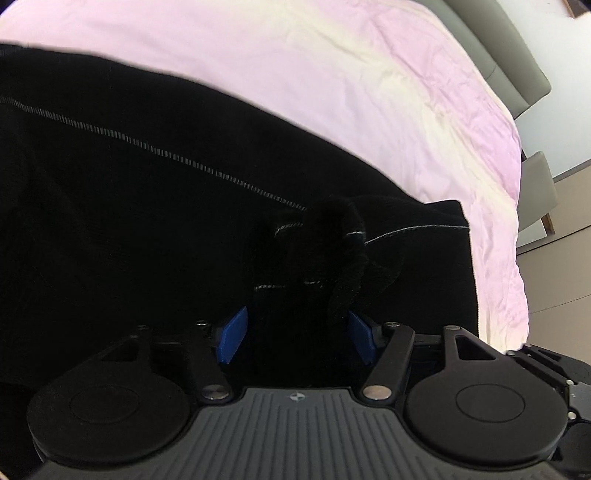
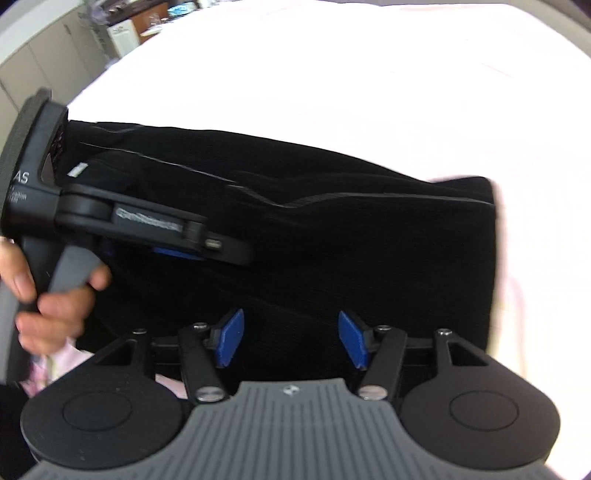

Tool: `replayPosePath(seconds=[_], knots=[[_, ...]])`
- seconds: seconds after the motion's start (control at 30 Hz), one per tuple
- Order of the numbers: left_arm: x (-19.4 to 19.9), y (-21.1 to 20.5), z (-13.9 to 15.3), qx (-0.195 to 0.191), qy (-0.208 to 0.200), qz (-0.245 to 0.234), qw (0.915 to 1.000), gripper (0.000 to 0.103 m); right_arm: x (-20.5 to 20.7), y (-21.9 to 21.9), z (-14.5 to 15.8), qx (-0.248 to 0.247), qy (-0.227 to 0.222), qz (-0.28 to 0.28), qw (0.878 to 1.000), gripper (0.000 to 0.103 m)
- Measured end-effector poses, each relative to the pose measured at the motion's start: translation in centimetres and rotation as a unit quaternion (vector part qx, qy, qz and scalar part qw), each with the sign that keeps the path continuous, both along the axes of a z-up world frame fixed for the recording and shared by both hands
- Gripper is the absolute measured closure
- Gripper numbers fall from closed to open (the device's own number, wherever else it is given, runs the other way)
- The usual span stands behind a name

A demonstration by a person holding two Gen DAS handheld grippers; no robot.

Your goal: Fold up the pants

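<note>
Black pants point(image 1: 147, 221) with a pale stitched seam lie folded on a pink bed sheet point(image 1: 332, 92). My left gripper point(image 1: 297, 332) points down at them, its blue pads point(image 1: 232, 336) standing wide apart; a bunched ridge of the black fabric rises between them, and I see no pad pressing on it. In the right wrist view the pants point(image 2: 369, 240) spread across the white-looking sheet point(image 2: 332, 74). My right gripper point(image 2: 291, 338) hovers open above their near edge with nothing gripped. The left gripper point(image 2: 236, 251) shows there from the side, at the pants' left part, held by a hand point(image 2: 55, 306).
Grey padded furniture point(image 1: 517, 55) stands past the bed's far right edge, with pale floor point(image 1: 569, 229) beside it. Cabinets point(image 2: 37, 66) and cluttered shelves point(image 2: 122, 29) lie beyond the bed at the upper left of the right wrist view.
</note>
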State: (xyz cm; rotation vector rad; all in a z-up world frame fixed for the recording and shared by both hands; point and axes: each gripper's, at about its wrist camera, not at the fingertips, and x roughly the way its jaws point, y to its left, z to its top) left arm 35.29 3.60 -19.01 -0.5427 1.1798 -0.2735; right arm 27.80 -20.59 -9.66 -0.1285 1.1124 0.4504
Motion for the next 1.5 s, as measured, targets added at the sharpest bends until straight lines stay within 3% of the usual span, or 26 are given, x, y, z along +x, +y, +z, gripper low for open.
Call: replayPosePath(seconds=[0.13, 0.27, 0.3, 0.33, 0.37, 0.43, 0.53, 0.6, 0.63, 0.73, 0.83, 0.87, 0.97, 1.03, 1.1, 1.23, 1.33, 1.4, 1.5], knots=[[0.2, -0.7, -1.1, -0.003, 0.001, 0.006, 1.0, 0.033, -0.1, -4.2, -0.6, -0.001, 0.011, -0.039, 0.999, 0.048], [-0.6, -0.8, -0.4, 0.003, -0.002, 0.016, 0.9999, 0.057, -0.7, -6.3, -1.1, 0.001, -0.003, -0.059, 0.998, 0.048], [-0.9, -1.0, 0.3, 0.015, -0.013, 0.013, 0.9997, 0.06, -0.7, -6.0, -1.2, -0.002, -0.007, -0.065, 0.998, 0.048], [-1.3, -1.3, 1.1, 0.023, -0.029, 0.007, 0.9993, 0.071, -0.8, -6.6, -1.2, -0.003, -0.011, -0.073, 0.997, 0.048], [-1.5, -1.5, 2.1, 0.027, -0.045, 0.0, 0.9986, 0.076, -0.6, -7.1, -1.5, -0.001, -0.013, -0.081, 0.997, 0.048], [-1.6, -1.6, 4.7, 0.036, -0.078, -0.013, 0.9962, 0.077, -0.6, -8.3, -1.1, 0.009, -0.018, -0.096, 0.995, 0.048], [-1.2, -0.9, 8.2, 0.067, -0.104, -0.036, 0.9916, 0.078, -0.6, -9.1, -0.4, 0.021, -0.031, -0.103, 0.994, 0.048], [-0.5, 0.3, 9.3, 0.08, -0.098, -0.043, 0.991, 0.078, -0.7, -9.2, 0.0, 0.029, -0.039, -0.101, 0.994, 0.064], [-0.1, 1.0, 9.5, 0.087, -0.091, -0.047, 0.9909, 0.078, -0.5, -9.6, 0.3, 0.038, -0.039, -0.099, 0.994, 0.068], [0.6, 2.5, 8.4, 0.105, -0.078, -0.049, 0.9902, 0.078, 0.0, -10.8, 1.1, 0.063, -0.04, -0.087, 0.993, 0.074], [1.1, 3.9, 5.8, 0.079, -0.053, -0.043, 0.9946, 0.078, 0.7, -9.0, -0.3, 0.063, -0.035, -0.067, 0.995, 0.079], [1.3, 4.1, 4.9, 0.076, -0.047, -0.043, 0.995, 0.078, 1.0, -8.4, -1.1, 0.054, -0.024, -0.065, 0.996, 0.087], [1.6, 4.1, 2.7, 0.076, -0.035, -0.039, 0.9957, 0.076, 1.7, -6.9, -3.8, -0.007, -0.009, -0.07, 0.998, 0.095], [1.5, 4.3, 1.9, 0.076, -0.033, -0.046, 0.9955, 0.074, 1.9, -6.5, -5.8, -0.021, -0.001, -0.063, 0.998, 0.097], [1.4, 4.4, 1.8, 0.075, -0.036, -0.054, 0.9951, 0.072, 2.2, -6.1, -5.9, -0.03, 0.0, -0.06, 0.998, 0.097], [1.2, 4.2, 4.5, 0.095, -0.059, -0.087, 0.9899, 0.057, 2.8, -6.6, -3.3, -0.01, 0.003, -0.057, 0.998, 0.094], [0.8, 4.3, 7.3, 0.109, -0.107, -0.099, 0.9834, 0.047, 3.5, -6.8, -0.7, -0.008, -0.041, -0.048, 0.998, 0.093], [0.9, 4.3, 8.9, 0.106, -0.132, -0.087, 0.9817, 0.047, 4.9, -6.8, 0.2, -0.021, -0.073, -0.051, 0.996, 0.093], [2.2, 3.2, 9.0, 0.119, -0.141, -0.075, 0.98, 0.06, 8.1, -7.2, -0.1, -0.015, -0.081, -0.076, 0.994, 0.093]])
